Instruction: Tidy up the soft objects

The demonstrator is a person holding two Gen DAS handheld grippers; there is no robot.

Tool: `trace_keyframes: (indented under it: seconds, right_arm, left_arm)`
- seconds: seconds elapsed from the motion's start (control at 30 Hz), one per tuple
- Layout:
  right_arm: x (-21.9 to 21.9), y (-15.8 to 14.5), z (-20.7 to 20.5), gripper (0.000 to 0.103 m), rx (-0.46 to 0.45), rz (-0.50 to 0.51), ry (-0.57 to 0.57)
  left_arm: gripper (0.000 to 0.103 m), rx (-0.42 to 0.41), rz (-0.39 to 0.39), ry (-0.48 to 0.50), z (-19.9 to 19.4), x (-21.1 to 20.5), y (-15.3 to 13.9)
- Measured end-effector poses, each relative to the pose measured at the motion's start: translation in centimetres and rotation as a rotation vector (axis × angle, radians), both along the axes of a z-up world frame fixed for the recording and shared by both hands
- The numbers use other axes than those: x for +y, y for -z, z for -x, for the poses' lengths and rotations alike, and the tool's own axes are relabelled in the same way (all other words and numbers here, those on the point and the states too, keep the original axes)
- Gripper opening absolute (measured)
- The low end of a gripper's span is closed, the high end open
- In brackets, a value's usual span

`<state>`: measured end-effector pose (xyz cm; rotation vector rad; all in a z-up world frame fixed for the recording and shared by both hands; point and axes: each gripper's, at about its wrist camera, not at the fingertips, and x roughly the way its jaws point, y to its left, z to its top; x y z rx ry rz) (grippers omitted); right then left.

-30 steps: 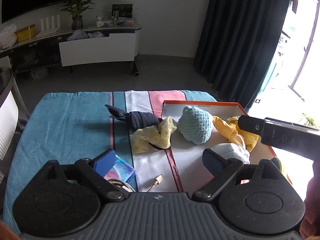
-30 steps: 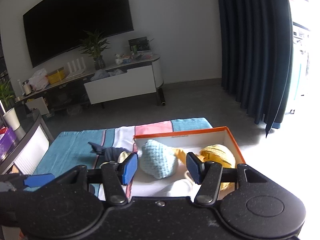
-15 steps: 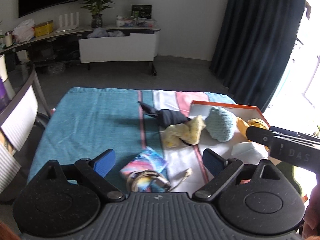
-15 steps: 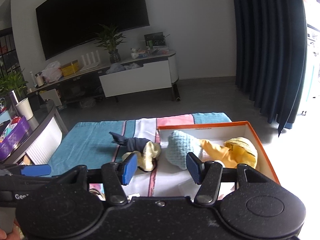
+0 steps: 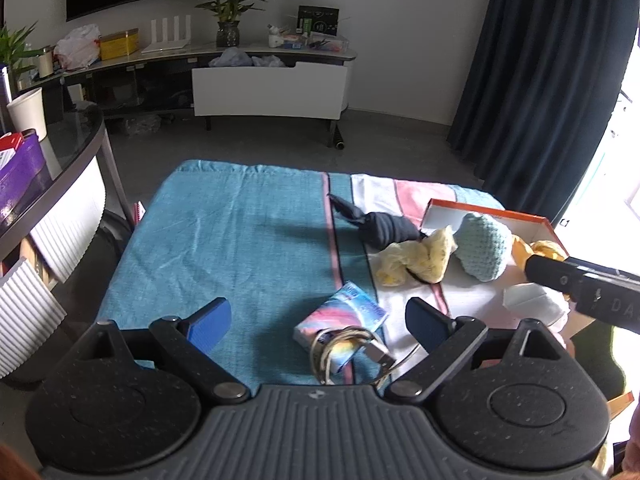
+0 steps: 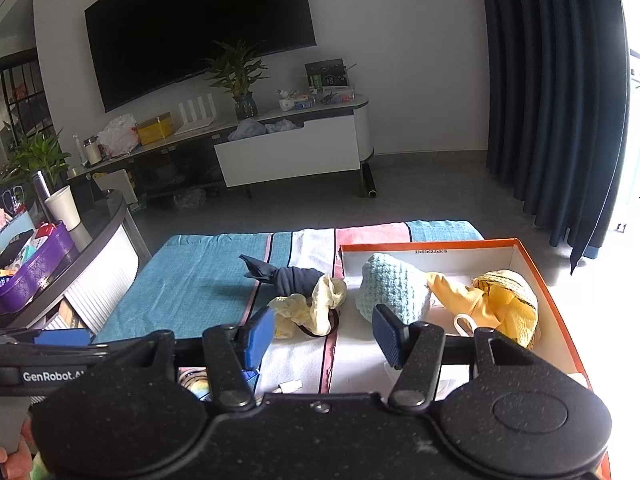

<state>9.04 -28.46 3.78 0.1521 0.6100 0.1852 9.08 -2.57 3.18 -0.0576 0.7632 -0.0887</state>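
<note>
Striped cloth covers the worktop [image 5: 224, 240]. Both grippers, left gripper [image 5: 318, 322] and right gripper [image 6: 323, 336], gape empty; probably grasp the yellow cloth [image 6: 310, 308] beside the orange box [image 6: 560, 320] at its bunched middle.

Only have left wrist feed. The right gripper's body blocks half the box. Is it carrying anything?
Observer: No. In its own camera the right gripper is open, with nothing between the fingers.
Operator: What's at the box's right end? I only see a yellow scrap.
Observer: A rounded yellow knitted piece with thin dark stripes lies inside the orange box, toward its right wall.
Operator: Light blue knit, in or out?
Observer: In. The light blue knit sits inside the box, near its left wall.
</note>
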Motion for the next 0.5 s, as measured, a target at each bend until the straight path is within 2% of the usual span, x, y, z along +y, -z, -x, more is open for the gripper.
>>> trace_keyframes:
  seconds: [0.5]
  right_arm:
    - [0.5, 1.1, -0.1, 0.067, 0.026, -0.002, -0.021]
  left_arm:
    - [0.097, 0.073, -0.001, 0.024, 0.5, -0.8, 3.8]
